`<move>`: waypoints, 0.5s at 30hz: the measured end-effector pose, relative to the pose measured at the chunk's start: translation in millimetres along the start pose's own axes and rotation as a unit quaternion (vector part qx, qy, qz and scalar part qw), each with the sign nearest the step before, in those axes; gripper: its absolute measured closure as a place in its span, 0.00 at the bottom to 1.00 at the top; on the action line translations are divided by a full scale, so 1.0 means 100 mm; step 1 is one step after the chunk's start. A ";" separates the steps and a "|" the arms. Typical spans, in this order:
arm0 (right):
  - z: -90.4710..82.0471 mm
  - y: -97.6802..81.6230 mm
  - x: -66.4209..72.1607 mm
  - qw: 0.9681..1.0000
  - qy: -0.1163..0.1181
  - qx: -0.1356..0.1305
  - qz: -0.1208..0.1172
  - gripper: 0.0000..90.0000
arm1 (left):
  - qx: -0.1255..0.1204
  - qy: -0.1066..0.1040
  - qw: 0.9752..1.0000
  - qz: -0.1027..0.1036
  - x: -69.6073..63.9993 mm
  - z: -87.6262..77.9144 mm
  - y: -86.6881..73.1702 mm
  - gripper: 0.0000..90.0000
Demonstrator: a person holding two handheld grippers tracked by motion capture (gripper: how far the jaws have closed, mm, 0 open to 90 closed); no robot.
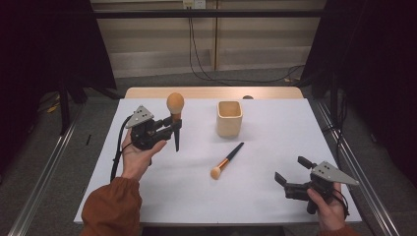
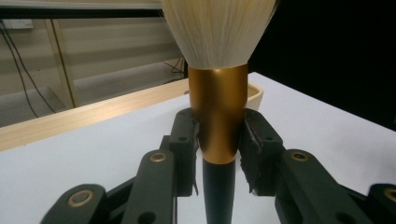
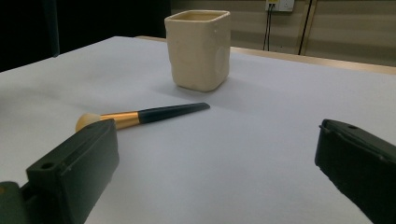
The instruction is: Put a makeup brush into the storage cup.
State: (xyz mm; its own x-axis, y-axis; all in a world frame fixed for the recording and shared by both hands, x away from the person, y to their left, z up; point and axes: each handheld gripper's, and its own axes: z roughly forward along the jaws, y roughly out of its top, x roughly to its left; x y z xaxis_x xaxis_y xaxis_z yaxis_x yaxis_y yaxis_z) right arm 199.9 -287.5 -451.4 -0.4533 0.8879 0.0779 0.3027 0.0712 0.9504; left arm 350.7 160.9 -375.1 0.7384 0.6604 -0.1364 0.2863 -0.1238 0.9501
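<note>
This looks like a lab or recording room set up for data capture, not a home. A plain white table (image 1: pixel 275 196) with a bare wooden far edge stands on grey carpet, with metal rails (image 1: pixel 44 167) running along the floor at left and right. Black curtains (image 1: pixel 44 44) hang on both sides. On the far beige wall a power socket (image 1: pixel 193 4) feeds black cables (image 1: pixel 196 59) that trail down to the floor

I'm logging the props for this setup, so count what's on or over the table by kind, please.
Makeup brushes: 2 (large brush held upright in the left gripper; small brush lying on the table)
Cream cups: 1 (cup)
Grippers: 2 (the second is the right gripper)
Total: 5
</note>
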 end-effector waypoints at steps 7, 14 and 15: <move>0.00 0.00 0.00 1.000 0.000 -0.002 0.000 0.00 | -0.014 0.001 1.000 -0.016 -0.02 0.09 0.08 0.76; -0.01 0.00 0.00 1.000 -0.001 -0.002 0.000 0.00 | -0.022 -0.008 1.000 -0.014 -0.06 0.18 0.15 0.76; -0.01 0.00 0.00 1.000 0.000 -0.002 0.000 0.00 | -0.024 -0.012 0.999 -0.016 -0.07 0.20 0.17 0.76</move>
State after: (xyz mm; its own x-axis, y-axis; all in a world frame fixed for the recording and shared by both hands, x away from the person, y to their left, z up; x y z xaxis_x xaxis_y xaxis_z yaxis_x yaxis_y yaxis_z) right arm 199.3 -287.9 -451.1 -0.4524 0.8884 0.0781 0.2998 0.0690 0.9515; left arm 362.5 138.9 -363.7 0.7444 0.6448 -0.1736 0.2805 -0.0660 0.9576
